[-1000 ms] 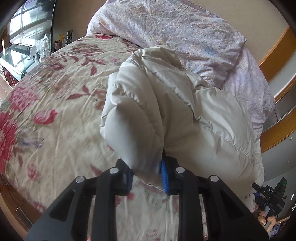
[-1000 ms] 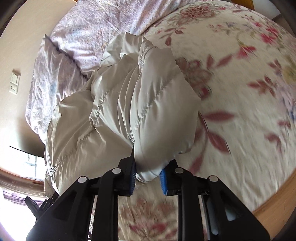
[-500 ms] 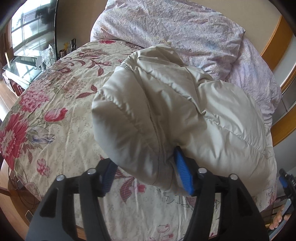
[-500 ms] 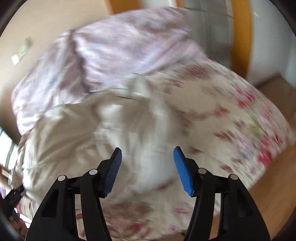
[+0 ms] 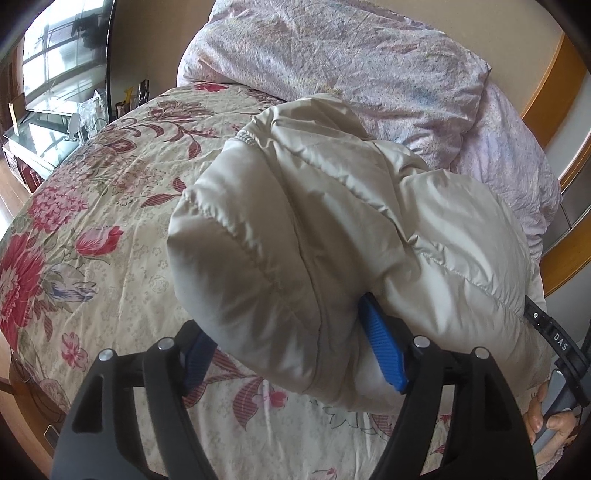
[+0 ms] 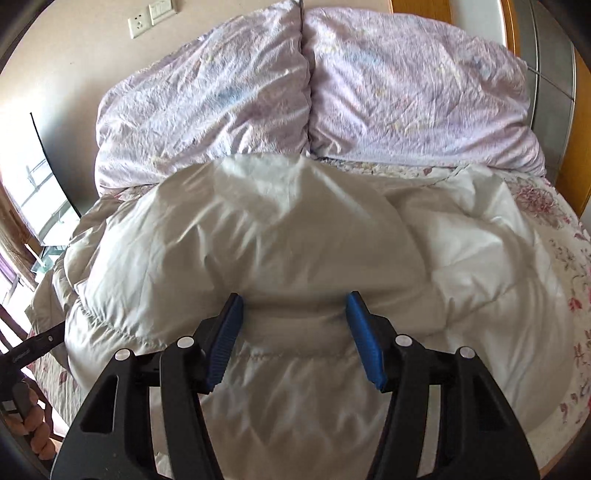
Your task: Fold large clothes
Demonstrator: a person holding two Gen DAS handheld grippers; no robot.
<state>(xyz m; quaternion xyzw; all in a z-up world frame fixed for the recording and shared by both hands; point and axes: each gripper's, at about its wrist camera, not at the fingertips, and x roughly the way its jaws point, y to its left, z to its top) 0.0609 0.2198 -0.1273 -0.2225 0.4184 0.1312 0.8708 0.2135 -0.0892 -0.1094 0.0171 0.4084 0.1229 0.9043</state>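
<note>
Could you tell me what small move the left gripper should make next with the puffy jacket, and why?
Probably draw the left gripper back off the white puffy jacket. Its jaws are opening with the folded edge between them, the bundle lies on the floral bedspread, and the right gripper is open too.

Background only: a floral bedspread (image 5: 110,236), cream with red and pink blooms, was spread over the bed, seen on the left in the left wrist view and at the right edge in the right wrist view. Two crumpled lilac pillows (image 6: 310,88) were set side by side at the far end, touching along a centre seam. A beige wall (image 6: 74,48) was seen behind them, with a socket (image 6: 139,25) and a switch plate (image 6: 159,9) mounted at the upper left. Orange wooden trim (image 5: 565,88) was noted at the far right. A glass-topped table (image 5: 40,136) with small cluttered items and a bright window (image 5: 55,66) were seen far left.
</note>
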